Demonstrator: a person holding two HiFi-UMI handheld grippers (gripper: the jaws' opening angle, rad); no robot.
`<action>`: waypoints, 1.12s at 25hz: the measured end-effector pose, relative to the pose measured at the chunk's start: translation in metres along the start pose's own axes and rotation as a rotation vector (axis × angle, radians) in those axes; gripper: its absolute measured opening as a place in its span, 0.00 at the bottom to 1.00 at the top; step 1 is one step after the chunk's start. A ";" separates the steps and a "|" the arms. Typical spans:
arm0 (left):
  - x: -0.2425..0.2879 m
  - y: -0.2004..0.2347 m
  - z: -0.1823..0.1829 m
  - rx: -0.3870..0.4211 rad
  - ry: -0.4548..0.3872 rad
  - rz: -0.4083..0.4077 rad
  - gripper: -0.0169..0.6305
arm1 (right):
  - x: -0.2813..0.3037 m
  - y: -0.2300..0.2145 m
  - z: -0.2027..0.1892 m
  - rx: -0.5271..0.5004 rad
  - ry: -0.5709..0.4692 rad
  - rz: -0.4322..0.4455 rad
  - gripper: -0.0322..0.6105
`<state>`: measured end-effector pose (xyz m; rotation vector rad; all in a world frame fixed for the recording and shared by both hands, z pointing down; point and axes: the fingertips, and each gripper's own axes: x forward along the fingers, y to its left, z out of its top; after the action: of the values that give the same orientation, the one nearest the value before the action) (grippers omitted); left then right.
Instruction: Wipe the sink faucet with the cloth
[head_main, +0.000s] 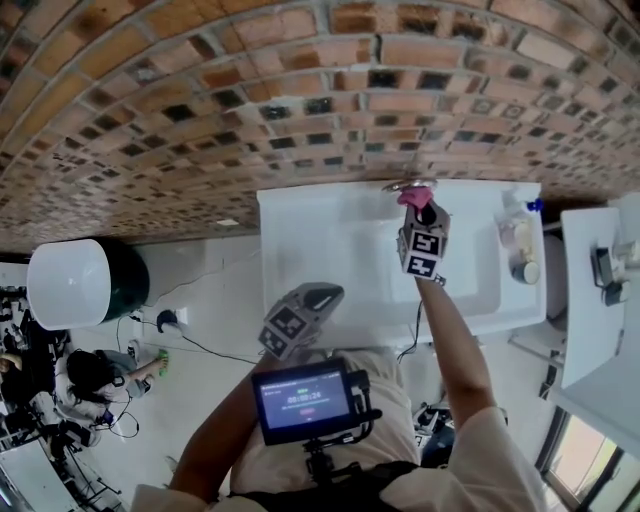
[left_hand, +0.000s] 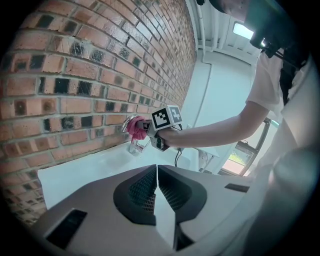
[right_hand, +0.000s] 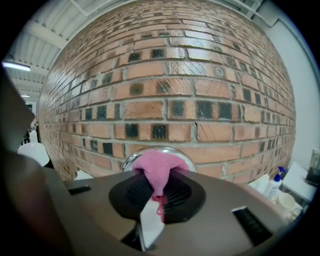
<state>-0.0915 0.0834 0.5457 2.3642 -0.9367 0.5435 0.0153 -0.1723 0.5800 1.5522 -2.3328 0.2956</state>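
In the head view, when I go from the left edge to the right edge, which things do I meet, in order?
A white rounded object → left gripper → right gripper shut on the pink cloth → bottle with a blue cap.

I'm counting two grippers, the left gripper and the right gripper, one pink cloth, one chrome faucet and one white sink. One blue-capped bottle is standing by, one screen is glowing, and a second person is crouching apart.
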 end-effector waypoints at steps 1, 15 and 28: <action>0.001 -0.001 0.000 -0.002 0.001 -0.003 0.02 | 0.000 0.004 0.001 -0.016 -0.007 0.011 0.13; 0.013 -0.001 0.001 -0.005 0.022 -0.007 0.02 | 0.021 0.039 -0.024 -0.080 0.036 0.163 0.13; 0.009 0.015 0.005 -0.031 0.027 0.062 0.02 | 0.025 0.129 -0.085 0.034 0.191 0.476 0.13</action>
<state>-0.0954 0.0672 0.5515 2.3009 -1.0024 0.5794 -0.1001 -0.1146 0.6686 0.9130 -2.5202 0.5682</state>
